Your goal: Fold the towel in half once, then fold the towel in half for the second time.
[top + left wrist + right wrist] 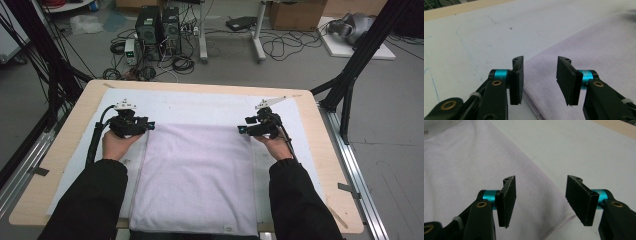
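Nearest us, our two dark sleeves come in over the near edge of the table, and between them lies the lavender towel — spread flat on the white mat, its near hem reaching the table's near edge and its far edge running between the two grippers.

We hold the left gripper at the towel's far left corner and the right gripper at its far right corner. Both have their jaws spread, with nothing pinched; in each gripper view a stitched corner of the towel lies on the mat under the gap between the pads.

We judge the cloth light, soft and limp — it will sag and fold wherever it is not supported, and it is neither slippery nor fragile. The stitched hem at each far corner looks like the firmest place to take hold, pads closing over both layers so that the edge lifts evenly.
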### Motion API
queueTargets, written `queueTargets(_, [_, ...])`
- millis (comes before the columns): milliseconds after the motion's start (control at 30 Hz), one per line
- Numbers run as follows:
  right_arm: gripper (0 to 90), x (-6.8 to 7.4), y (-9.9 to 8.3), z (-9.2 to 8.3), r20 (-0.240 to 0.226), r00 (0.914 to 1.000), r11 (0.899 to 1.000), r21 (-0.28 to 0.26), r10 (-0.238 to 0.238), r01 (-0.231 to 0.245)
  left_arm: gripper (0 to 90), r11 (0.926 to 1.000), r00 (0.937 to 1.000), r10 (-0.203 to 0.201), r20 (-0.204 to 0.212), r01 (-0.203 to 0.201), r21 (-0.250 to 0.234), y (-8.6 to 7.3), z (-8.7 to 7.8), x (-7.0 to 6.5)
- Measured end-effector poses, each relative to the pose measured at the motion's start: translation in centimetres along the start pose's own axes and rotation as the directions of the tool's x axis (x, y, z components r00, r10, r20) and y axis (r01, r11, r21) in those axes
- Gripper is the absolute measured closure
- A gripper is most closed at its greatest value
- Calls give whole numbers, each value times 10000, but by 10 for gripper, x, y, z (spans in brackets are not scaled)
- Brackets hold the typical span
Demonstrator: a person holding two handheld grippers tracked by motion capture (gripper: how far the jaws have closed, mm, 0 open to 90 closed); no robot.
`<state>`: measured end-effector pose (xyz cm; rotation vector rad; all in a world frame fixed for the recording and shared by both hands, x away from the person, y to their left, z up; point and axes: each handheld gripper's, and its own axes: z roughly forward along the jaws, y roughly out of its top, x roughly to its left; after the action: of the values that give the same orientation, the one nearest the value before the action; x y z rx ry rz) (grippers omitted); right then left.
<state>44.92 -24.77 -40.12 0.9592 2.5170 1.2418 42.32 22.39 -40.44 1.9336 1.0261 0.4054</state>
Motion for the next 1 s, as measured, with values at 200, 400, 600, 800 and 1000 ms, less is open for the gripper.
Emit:
queueTargets(200, [389,-3,-2,4,-20,10000,9999,87,83,-83,555,9995,9999,-35,-159,40,303,-2,7,2])
queueTargets(400, [368,-5,-5,9,1,10000,9995,311,69,-69,523,9977,9989,-198,-429,225,632,-6,15,7])
queueTargets(600, [368,-6,-7,14,166,9999,9988,480,16,-24,550,9932,9976,-185,-671,261,1133,-10,24,9])
queueTargets(800, [375,-8,-12,23,108,9998,9962,856,169,-178,524,9855,9938,-99,-1103,283,1671,-14,33,9])
queueTargets(1000, [424,-14,-18,33,408,9980,9929,1069,484,-525,606,9862,9926,-274,-1181,462,1588,-15,38,9])
